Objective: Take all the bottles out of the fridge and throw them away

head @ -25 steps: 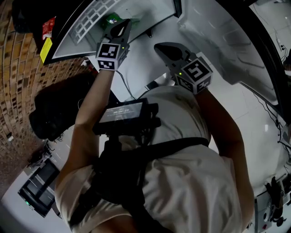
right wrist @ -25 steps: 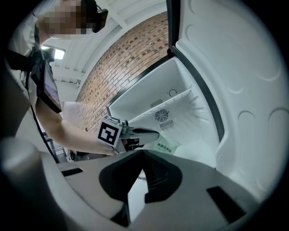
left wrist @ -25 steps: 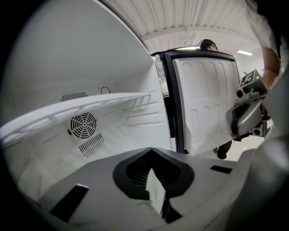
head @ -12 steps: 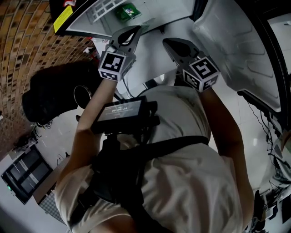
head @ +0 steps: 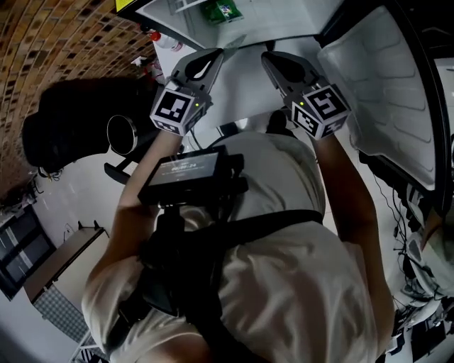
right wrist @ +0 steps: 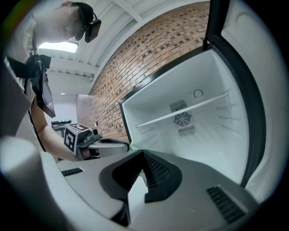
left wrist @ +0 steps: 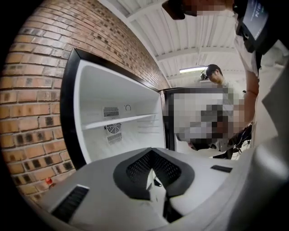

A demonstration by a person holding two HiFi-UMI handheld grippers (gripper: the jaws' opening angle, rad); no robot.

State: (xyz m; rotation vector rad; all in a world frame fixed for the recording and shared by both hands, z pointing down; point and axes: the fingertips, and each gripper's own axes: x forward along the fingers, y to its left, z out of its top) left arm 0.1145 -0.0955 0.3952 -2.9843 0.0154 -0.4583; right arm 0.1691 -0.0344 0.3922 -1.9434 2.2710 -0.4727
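The fridge (head: 284, 21) stands open at the top of the head view, with a green bottle-like item (head: 220, 10) lying inside. My left gripper (head: 207, 59) and right gripper (head: 278, 62) are held side by side just in front of the opening, both shut and empty. In the left gripper view, the left gripper (left wrist: 152, 151) faces a bare white compartment (left wrist: 117, 135) with one shelf (left wrist: 119, 121). The right gripper (right wrist: 142, 153) faces the same compartment (right wrist: 189, 135), and the left gripper (right wrist: 110, 143) shows beside it. No bottle appears in either gripper view.
The fridge door (head: 386, 92) is swung open on the right. A brick wall (head: 64, 42) runs along the left, with a small red-capped item (head: 151, 35) at its foot. A black bulky object (head: 67, 131) sits low on the left. A person (left wrist: 212, 74) stands behind.
Both grippers have lifted and moved closer together toward the fridge opening, the left one shifting right. The green item has slid toward the top edge of the head view.
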